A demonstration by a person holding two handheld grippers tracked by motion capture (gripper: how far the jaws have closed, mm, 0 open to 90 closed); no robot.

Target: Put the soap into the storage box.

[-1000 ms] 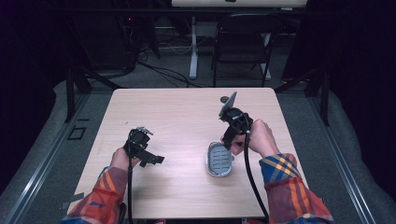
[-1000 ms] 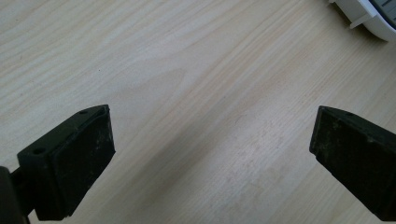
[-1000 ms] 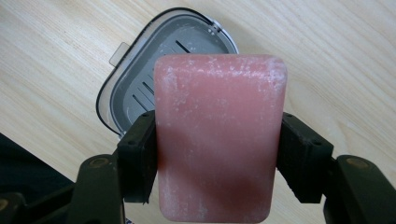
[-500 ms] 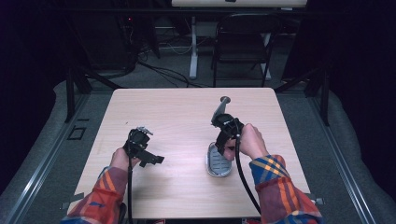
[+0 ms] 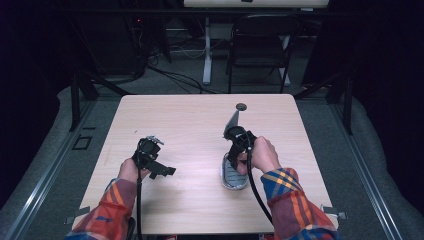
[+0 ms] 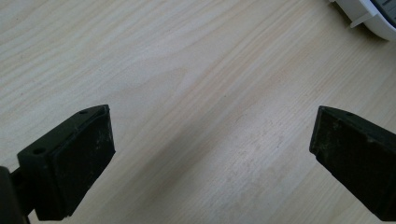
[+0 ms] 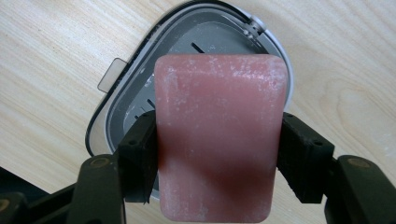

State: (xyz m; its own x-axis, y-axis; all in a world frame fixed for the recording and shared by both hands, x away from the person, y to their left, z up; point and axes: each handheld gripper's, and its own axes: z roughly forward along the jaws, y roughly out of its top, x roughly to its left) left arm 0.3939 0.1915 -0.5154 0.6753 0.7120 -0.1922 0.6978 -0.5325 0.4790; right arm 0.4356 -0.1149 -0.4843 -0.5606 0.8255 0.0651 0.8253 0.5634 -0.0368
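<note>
Starting on the left, our left gripper (image 5: 150, 159) is just parked low over the wooden table (image 5: 190, 130), jaws spread wide with nothing but bare woodgrain between them, and a white corner of the soap dish (image 6: 369, 16) peeks in at the far top right of its own view, so it's well apart from the action. Over on the right is where it matters: our right gripper (image 7: 219, 154) has its jaws clamped on the two long sides of a pink bar of soap (image 7: 219, 135), and the bar's long axis runs straight out along the jaws. Right behind the bar sits the open grey dish (image 7: 140, 107) with its slotted drain floor, so from the gripper view the soap is lined up over it, with the dish's long axis tilted a bit off the bar's. Whether they're touching, we can't tell. Our guess is the next move is lowering the bar in, maybe with a small twist to match.
</note>
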